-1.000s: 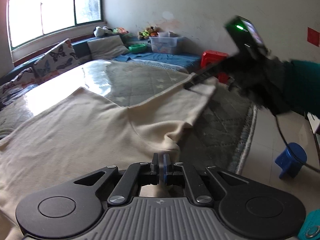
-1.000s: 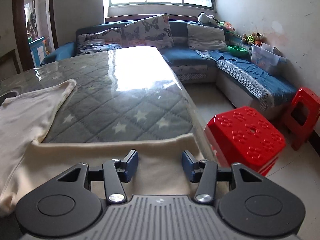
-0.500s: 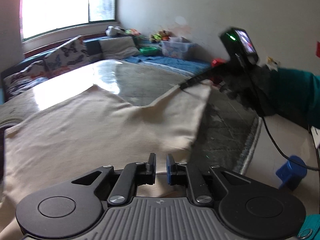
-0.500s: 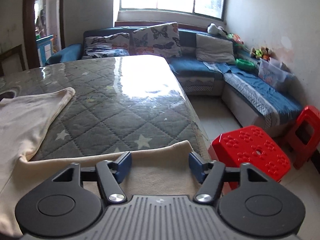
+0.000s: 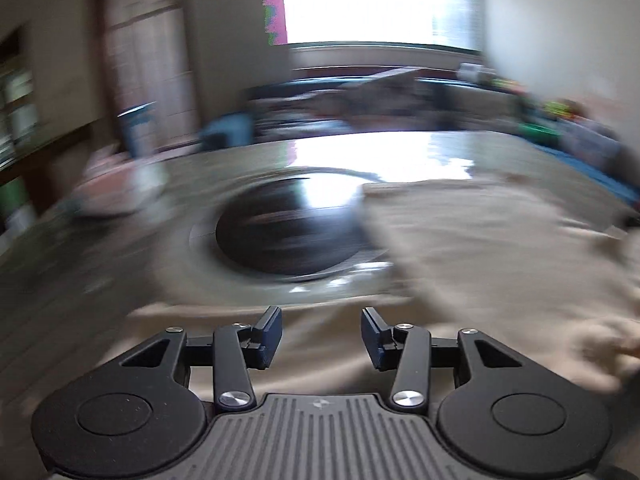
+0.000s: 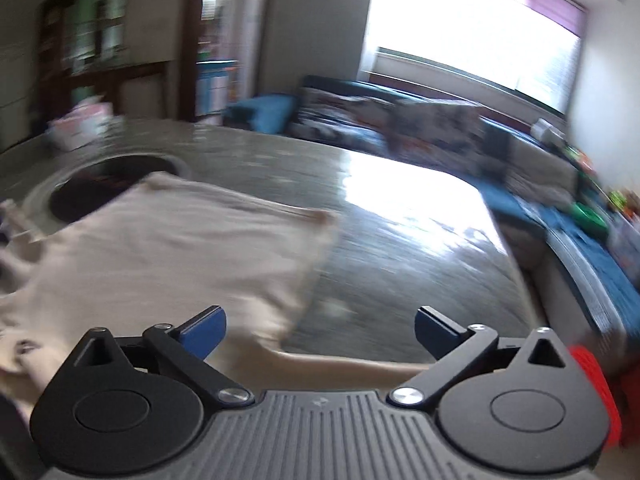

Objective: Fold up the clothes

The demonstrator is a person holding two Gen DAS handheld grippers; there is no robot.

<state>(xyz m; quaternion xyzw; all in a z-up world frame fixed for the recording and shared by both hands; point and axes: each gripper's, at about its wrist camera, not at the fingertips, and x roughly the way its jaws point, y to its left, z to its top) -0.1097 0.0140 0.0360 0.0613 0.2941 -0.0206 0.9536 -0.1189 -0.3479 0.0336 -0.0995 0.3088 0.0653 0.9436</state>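
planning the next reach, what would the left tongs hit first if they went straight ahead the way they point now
Most likely the cream garment lying just ahead of the open left tongs, then the table with its dark round recess. Blur makes depth uncertain.

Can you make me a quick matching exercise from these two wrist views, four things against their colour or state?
Things:
1. left gripper
2. cream garment
3. round hole in the table
4. sofa

Descriptions:
A. blue
B. dark, circular
C. open, holding nothing
D. spread on the table, pale

Pairs: 1-C, 2-D, 3-B, 4-A
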